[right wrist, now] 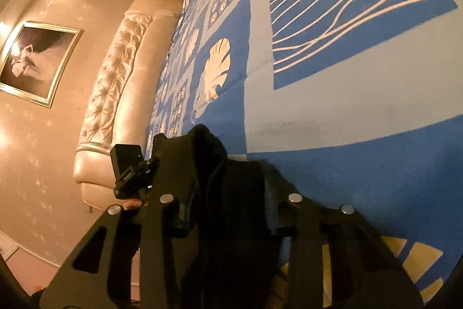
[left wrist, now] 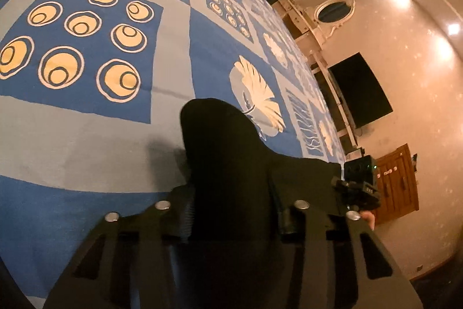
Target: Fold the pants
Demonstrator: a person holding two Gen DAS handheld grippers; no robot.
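The black pants (left wrist: 214,135) bulge up as a dark fold between the fingers of my left gripper (left wrist: 231,193), which is shut on the cloth just above the blue patterned bedspread (left wrist: 86,135). In the right wrist view a bunched edge of the same pants (right wrist: 208,152) fills the gap of my right gripper (right wrist: 228,187), also shut on it. Each view shows the other gripper close beside it: the right gripper's black body (left wrist: 358,181) and the left gripper's black body (right wrist: 130,170). The rest of the pants is hidden below the grippers.
The bedspread (right wrist: 347,120) covers a large bed with a cream tufted headboard (right wrist: 115,83). A framed picture (right wrist: 31,62) hangs on the wall. A dark screen (left wrist: 358,89) and a wooden cabinet (left wrist: 399,181) stand by the far wall.
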